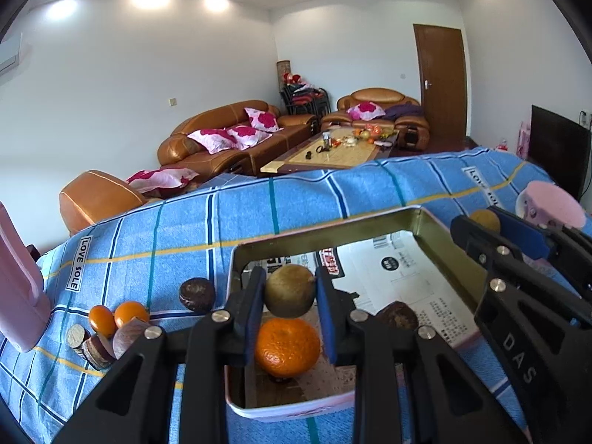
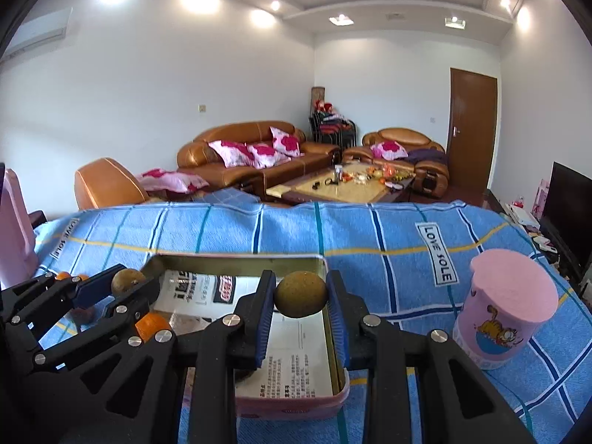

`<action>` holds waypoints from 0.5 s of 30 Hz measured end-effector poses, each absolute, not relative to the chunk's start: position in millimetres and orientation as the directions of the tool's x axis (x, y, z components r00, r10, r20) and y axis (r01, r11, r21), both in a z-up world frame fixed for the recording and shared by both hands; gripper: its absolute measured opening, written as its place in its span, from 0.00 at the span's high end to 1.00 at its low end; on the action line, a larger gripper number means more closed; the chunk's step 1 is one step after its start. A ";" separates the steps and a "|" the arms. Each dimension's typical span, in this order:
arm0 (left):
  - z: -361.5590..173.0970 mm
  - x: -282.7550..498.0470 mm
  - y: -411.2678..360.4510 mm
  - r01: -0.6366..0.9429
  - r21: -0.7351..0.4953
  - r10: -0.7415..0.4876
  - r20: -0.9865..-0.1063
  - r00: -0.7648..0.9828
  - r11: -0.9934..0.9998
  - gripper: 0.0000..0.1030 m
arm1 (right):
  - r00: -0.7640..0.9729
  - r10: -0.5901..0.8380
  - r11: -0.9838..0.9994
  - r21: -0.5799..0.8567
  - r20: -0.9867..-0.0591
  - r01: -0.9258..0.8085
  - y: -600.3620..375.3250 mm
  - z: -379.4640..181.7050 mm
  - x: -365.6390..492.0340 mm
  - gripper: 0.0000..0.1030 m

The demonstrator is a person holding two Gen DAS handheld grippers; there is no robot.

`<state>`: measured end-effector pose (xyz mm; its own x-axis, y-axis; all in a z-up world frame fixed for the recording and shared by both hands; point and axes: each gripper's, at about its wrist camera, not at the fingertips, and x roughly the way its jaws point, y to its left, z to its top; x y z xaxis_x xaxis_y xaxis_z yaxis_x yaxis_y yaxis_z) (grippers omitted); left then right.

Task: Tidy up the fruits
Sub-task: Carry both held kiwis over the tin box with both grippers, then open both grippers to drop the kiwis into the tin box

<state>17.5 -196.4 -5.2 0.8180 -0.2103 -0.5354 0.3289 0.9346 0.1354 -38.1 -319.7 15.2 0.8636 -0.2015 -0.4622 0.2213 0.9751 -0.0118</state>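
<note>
A pink-rimmed metal tin [image 1: 440, 229] lined with printed paper lies on the blue striped cloth. My left gripper [image 1: 289, 292] is shut on a brown-green round fruit [image 1: 289, 290] above the tin's near left part, over an orange [image 1: 286, 346] lying in the tin. A dark brown fruit [image 1: 397, 314] also lies in the tin. My right gripper [image 2: 300, 296] is shut on a second brown-green fruit [image 2: 301, 294] above the tin [image 2: 236, 259]. The right gripper shows at the right of the left wrist view [image 1: 484, 222], the left gripper at the left of the right wrist view [image 2: 127, 281].
Left of the tin on the cloth lie a dark brown fruit [image 1: 197, 293], two small oranges [image 1: 115, 316] and several cut brown pieces [image 1: 98, 344]. A pink lidded cup [image 2: 507, 318] stands right of the tin. A pink object [image 1: 18, 285] stands at far left.
</note>
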 end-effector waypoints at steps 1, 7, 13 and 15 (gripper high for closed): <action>-6.4 18.4 -197.3 0.328 0.137 -0.208 -0.538 0.817 0.935 0.72 | 0.859 -0.199 0.975 -0.008 -0.471 0.222 -320.9 13.9 -37.0 0.71; -14.5 26.8 -197.0 0.323 0.126 -0.199 -0.564 0.801 0.938 0.72 | 0.834 -0.179 0.979 -0.008 -0.523 0.205 -318.9 3.4 -27.2 0.70; -18.4 32.0 -195.1 0.330 0.099 -0.211 -0.591 0.779 0.939 0.72 | 0.813 -0.175 0.981 -0.028 -0.555 0.192 -313.8 -3.8 -21.1 0.70; -19.3 34.0 -195.2 0.333 0.099 -0.212 -0.596 0.775 0.938 0.72 | 0.811 -0.163 0.982 -0.013 -0.563 0.188 -314.7 -4.6 -20.5 0.70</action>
<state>34.0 -195.2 -19.3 0.7746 -0.2123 -0.5957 0.3330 0.9377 0.0989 -20.5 -314.7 -4.6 0.8106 -0.1629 -0.5625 0.1884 0.9820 -0.0129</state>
